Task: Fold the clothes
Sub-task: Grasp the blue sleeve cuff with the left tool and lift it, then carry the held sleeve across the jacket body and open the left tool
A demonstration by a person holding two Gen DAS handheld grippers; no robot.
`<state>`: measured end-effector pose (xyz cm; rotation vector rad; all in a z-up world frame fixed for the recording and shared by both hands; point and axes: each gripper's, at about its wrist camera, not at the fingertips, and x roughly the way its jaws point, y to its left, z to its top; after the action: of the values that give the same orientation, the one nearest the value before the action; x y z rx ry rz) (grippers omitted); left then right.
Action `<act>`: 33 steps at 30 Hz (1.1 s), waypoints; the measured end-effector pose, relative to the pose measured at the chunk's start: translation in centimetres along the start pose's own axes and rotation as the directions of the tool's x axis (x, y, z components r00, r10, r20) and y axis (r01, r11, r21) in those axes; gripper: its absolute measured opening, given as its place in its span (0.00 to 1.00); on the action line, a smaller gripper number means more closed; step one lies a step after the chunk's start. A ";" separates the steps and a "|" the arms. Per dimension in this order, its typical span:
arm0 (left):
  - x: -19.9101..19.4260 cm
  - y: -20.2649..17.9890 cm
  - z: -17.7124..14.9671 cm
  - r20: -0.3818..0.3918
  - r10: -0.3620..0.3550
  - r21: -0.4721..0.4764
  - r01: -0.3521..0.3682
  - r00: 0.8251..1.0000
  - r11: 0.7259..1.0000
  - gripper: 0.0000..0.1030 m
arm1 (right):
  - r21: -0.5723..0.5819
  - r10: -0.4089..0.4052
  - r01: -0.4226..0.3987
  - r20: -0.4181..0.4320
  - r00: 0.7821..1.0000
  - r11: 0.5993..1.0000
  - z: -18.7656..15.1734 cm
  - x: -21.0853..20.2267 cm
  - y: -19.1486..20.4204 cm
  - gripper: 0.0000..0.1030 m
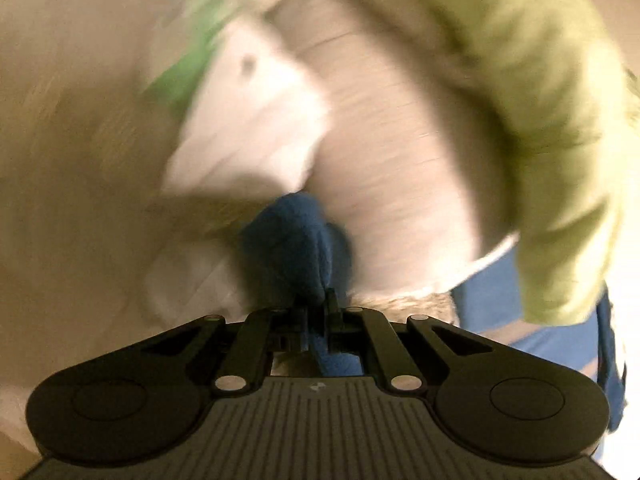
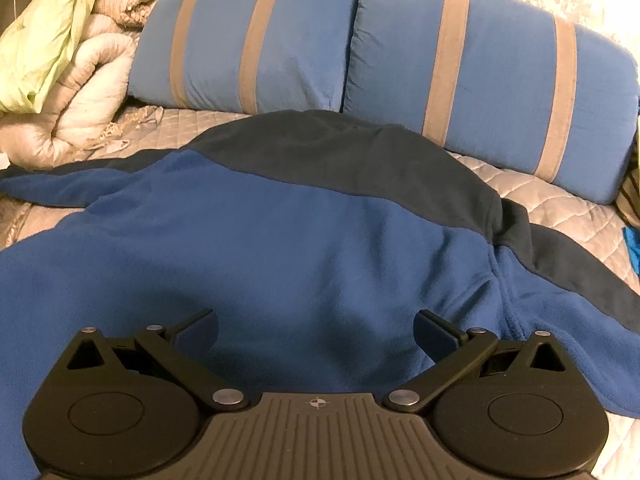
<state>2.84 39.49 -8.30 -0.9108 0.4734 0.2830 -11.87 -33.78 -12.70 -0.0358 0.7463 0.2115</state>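
Two grippers show: the left gripper (image 1: 318, 304) is clamped on a bunch of the blue fleece (image 2: 280, 240), and the right gripper (image 2: 316, 332) hangs spread apart above it. One fleece lies on the quilted bed (image 2: 560, 200); beyond stand two striped pillows (image 2: 248, 48).
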 end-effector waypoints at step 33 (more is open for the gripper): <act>-6.7 -31.6 -10.9 -0.100 -0.272 0.719 0.258 0.957 0.645 0.06 | -0.010 0.019 -0.019 0.037 0.999 1.000 -0.3 -0.6 -0.4 1.00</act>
<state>7.68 11.90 11.18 -0.1720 0.3775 -0.1791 -12.38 -34.27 -12.54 -0.0343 0.7090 0.2333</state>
